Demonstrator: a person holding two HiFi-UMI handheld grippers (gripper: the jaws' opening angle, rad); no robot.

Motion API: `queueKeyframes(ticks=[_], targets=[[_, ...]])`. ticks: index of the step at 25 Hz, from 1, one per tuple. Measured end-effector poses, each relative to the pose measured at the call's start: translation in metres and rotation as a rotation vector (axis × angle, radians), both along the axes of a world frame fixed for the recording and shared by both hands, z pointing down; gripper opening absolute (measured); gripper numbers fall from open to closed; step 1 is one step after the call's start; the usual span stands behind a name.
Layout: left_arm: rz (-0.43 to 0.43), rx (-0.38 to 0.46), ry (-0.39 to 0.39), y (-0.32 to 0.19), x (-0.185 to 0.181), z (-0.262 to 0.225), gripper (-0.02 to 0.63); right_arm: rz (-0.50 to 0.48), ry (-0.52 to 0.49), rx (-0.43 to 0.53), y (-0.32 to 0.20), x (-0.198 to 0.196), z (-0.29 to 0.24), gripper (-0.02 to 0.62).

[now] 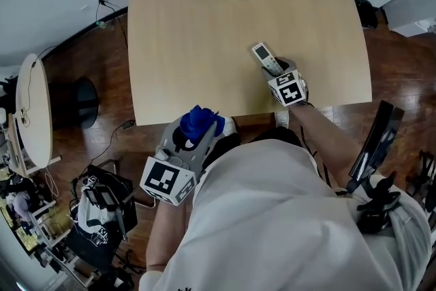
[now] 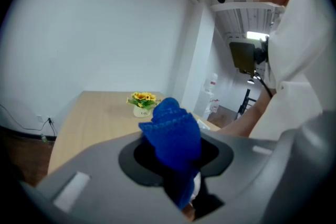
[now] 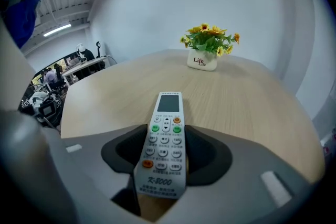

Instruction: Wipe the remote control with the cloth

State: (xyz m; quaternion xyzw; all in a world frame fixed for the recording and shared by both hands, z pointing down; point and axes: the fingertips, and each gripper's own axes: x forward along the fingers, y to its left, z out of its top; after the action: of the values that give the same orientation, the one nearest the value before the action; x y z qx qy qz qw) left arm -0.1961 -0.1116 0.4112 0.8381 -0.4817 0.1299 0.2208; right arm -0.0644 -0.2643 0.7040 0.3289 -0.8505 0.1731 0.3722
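Left fingers (image 2: 89,168) around blue cloth (image 2: 173,131), right fingers (image 3: 210,157) around remote control (image 3: 164,139)

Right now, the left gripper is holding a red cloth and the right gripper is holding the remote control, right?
Nearly. The cloth is blue, not red; the left gripper view shows it. The left gripper does hold it, and the right gripper does hold the remote control.
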Motion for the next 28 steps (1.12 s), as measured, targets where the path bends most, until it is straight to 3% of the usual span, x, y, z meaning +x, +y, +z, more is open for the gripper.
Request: queueKeyframes(ticks=[6, 10, 14, 18, 23, 28], targets=[[-0.001, 0.052, -0.012, -0.013, -0.001, -0.013, 0.144, -0.116, 0.025, -0.022, 0.006, 0.011, -0.015, 0.219], [0.01, 0.107, -0.009, -0.03, 0.006, -0.027, 0.144, -0.274, 0.022, 0.004, 0.015, 0.016, -0.063, 0.219], [0.093, 0.165, 0.01, -0.054, 0.049, -0.049, 0.144, -0.455, 0.016, 0.071, 0.031, 0.011, -0.14, 0.219], [0.251, 0.233, 0.023, -0.077, 0.11, -0.051, 0.144, -0.583, -0.009, 0.152, 0.042, -0.004, -0.196, 0.219], [0.368, 0.256, 0.001, -0.097, 0.16, -0.036, 0.143, -0.621, -0.103, 0.178, 0.062, -0.021, -0.23, 0.219], [0.419, 0.246, -0.007, -0.096, 0.178, -0.025, 0.143, -0.594, -0.169, 0.178, 0.068, -0.025, -0.244, 0.219]])
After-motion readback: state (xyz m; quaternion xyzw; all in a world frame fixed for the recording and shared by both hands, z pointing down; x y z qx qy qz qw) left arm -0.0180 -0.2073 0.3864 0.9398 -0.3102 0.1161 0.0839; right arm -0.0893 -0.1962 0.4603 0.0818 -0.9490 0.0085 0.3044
